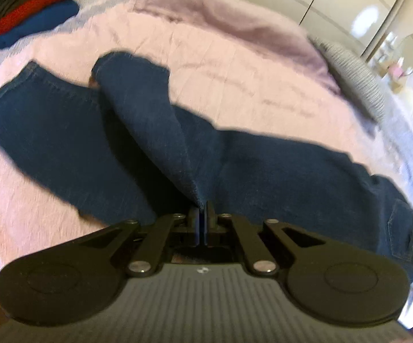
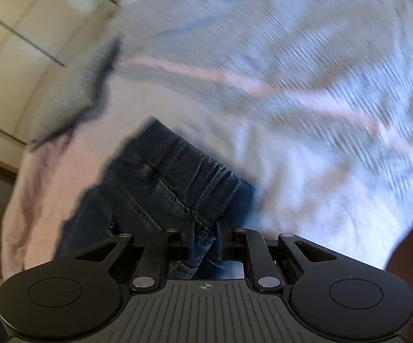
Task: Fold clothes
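Left gripper (image 1: 202,210): I pinch a jeans (image 1: 235,165) fold.
Right gripper (image 2: 205,240): I clamp the waistband.
Bed (image 1: 235,65): under jeans.

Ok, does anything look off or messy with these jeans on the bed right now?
Only the jeans themselves: one leg lies twisted across the other on the pink blanket, pinched by the left gripper. The right gripper clamps the bunched waistband. Nothing damaged.
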A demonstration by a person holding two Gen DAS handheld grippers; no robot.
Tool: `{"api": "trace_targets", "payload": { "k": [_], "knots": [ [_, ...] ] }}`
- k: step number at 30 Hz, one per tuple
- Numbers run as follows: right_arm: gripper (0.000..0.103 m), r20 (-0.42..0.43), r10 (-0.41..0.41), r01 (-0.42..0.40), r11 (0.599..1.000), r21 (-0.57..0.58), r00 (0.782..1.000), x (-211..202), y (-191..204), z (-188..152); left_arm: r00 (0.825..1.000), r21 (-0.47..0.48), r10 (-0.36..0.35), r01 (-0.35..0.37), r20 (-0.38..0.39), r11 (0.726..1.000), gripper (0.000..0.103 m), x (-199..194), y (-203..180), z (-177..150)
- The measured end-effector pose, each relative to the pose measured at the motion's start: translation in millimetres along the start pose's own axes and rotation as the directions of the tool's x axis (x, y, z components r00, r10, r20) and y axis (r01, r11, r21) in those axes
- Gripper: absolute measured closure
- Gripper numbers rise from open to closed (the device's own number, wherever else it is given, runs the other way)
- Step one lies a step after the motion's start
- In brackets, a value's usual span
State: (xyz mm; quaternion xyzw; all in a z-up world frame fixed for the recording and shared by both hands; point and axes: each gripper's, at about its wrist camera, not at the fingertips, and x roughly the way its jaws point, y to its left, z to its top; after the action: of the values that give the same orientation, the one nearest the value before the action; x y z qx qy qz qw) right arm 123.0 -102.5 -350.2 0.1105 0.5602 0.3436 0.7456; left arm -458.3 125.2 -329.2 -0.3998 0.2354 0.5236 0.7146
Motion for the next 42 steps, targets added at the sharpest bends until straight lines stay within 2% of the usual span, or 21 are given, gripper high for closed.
{"api": "trace_targets", "payload": {
  "k": [5,8,12,13,15,16,17,19,23,25,26,28,29,33,37,38,42],
  "knots": [
    [0.090,0.007,0.005,-0.005,1.000,-0.011,1.000,-7,-6,-8,1.000,-0.004,0.022,-0.022,-0.016,1.000,0.102,2,1,-8],
    [0.090,-0.022,-0.037,0.037,0.999,-0.017,0.999,-2,-11,-13,0.998,0.003,0.047,-0.047,-0.032,0.999,0.102,5,2,-15],
    [0.090,-0.007,-0.043,0.043,0.998,-0.054,0.999,-8,-5,-12,0.999,0.000,0.053,-0.053,0.004,0.999,0.101,0,-3,-15],
    [0.090,-0.013,-0.051,0.050,0.997,-0.060,0.999,-8,-4,-12,0.997,0.012,0.068,-0.067,-0.026,0.998,0.100,6,-3,-15],
    [0.081,-0.054,-0.096,0.094,0.994,-0.049,0.994,-4,-5,-9,0.990,0.018,0.099,-0.098,-0.096,0.995,0.096,17,0,-14],
    [0.067,-0.066,-0.128,0.126,0.992,-0.029,0.990,-5,-4,-7,0.990,0.014,0.101,-0.100,-0.102,0.995,0.096,15,1,-13],
    [0.062,-0.066,-0.156,0.155,0.988,-0.017,0.985,-8,-1,-4,0.990,0.013,0.099,-0.098,-0.101,0.995,0.095,12,0,-10],
    [0.062,-0.024,-0.211,0.210,0.977,-0.040,0.977,-20,15,-3,0.989,0.025,0.099,-0.097,-0.109,0.995,0.093,1,-3,-6],
    [0.061,0.116,-0.344,0.362,0.908,-0.210,0.932,-32,71,-12,0.991,0.004,0.098,-0.098,-0.095,0.995,0.093,-23,1,0],
    [0.061,0.169,-0.322,0.361,0.872,-0.331,0.932,-27,100,-27,0.991,-0.023,0.120,-0.122,-0.064,0.992,0.093,-28,10,7],
    [0.061,0.176,-0.296,0.342,0.857,-0.385,0.939,-22,114,-33,0.990,-0.039,0.133,-0.135,-0.048,0.990,0.093,-29,15,11],
    [0.061,0.092,-0.269,0.280,0.841,-0.463,0.959,3,134,-46,0.986,-0.075,0.168,-0.168,-0.012,0.983,0.093,-24,32,23],
    [0.061,0.062,-0.271,0.266,0.835,-0.482,0.961,12,142,-53,0.983,-0.092,0.183,-0.183,0.001,0.979,0.093,-19,43,29],
    [0.061,0.094,-0.261,0.274,0.841,-0.466,0.961,28,178,-77,0.973,-0.143,0.231,-0.229,-0.002,0.963,0.093,7,93,49],
    [0.061,0.078,-0.153,0.170,0.805,-0.568,0.985,37,235,-106,0.965,-0.167,0.259,-0.261,-0.033,0.951,0.091,32,157,66],
    [0.061,0.063,-0.130,0.142,0.795,-0.589,0.989,41,249,-115,0.964,-0.174,0.264,-0.266,-0.034,0.948,0.093,35,174,72],
    [0.061,-0.031,-0.027,0.001,0.766,-0.643,0.999,58,306,-156,0.949,-0.191,0.316,-0.309,0.005,0.932,0.094,20,221,103]
  ]
}}
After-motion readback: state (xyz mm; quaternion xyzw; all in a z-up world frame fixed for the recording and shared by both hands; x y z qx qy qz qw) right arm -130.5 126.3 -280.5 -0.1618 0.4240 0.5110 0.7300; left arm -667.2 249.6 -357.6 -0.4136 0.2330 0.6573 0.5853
